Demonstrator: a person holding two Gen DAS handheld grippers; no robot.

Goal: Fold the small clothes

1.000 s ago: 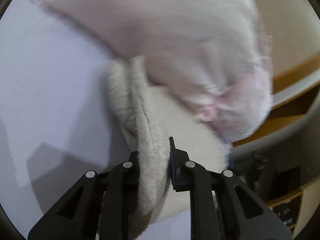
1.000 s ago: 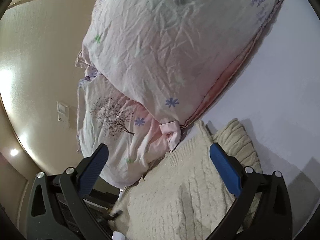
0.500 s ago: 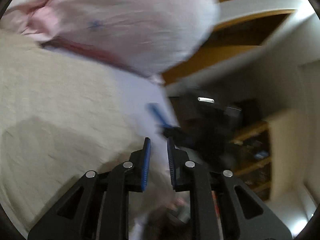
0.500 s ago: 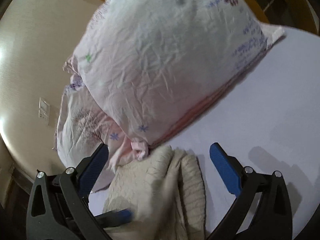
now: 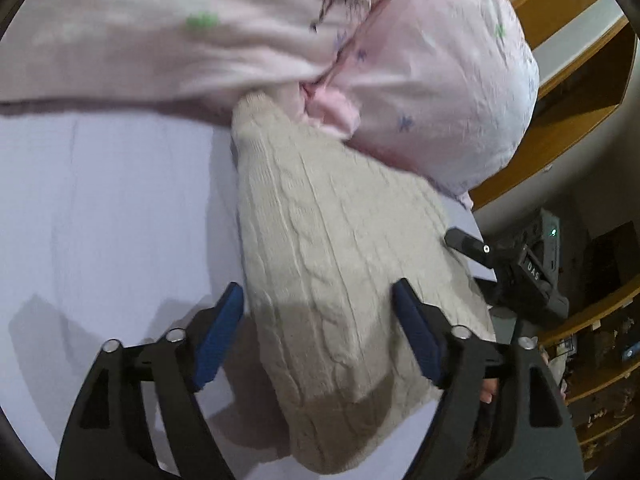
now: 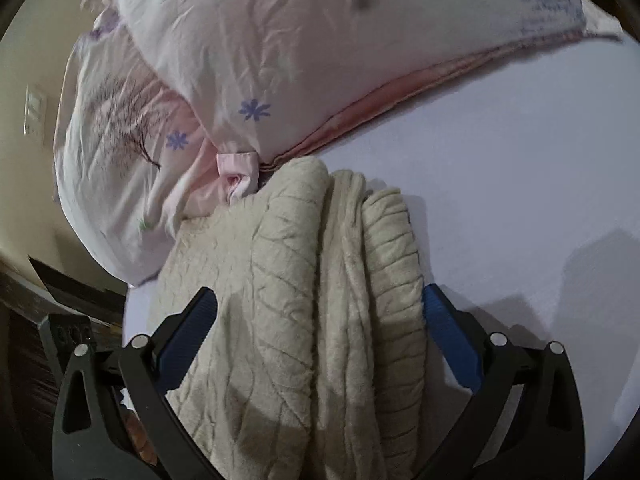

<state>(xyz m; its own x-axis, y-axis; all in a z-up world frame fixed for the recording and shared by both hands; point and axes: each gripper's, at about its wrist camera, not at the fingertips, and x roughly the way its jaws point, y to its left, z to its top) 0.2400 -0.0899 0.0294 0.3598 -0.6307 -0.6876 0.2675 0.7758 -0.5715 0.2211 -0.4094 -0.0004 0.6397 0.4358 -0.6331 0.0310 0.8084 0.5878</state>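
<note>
A cream cable-knit sweater (image 5: 332, 264) lies folded on the pale lilac bed sheet (image 5: 104, 216), its far end against the pink pillows. My left gripper (image 5: 320, 332) is open, its blue pads either side of the sweater, holding nothing. In the right wrist view the sweater (image 6: 304, 300) shows stacked folded layers on its right side. My right gripper (image 6: 320, 344) is open wide, its jaws straddling the sweater without closing on it. The right gripper's black body (image 5: 516, 272) shows past the sweater's right edge in the left wrist view.
Two pink flower-print pillows (image 6: 280, 64) lie just beyond the sweater. The sheet (image 6: 512, 184) stretches to the right. A wooden headboard and shelves (image 5: 580, 92) stand at the right. A beige wall with a switch (image 6: 34, 108) and dark furniture (image 6: 60, 300) are at the left.
My left gripper let go of the sweater fold, swung away, then came back over the sweater with its jaws now wide open. My right gripper moved closer over the sweater, still open.
</note>
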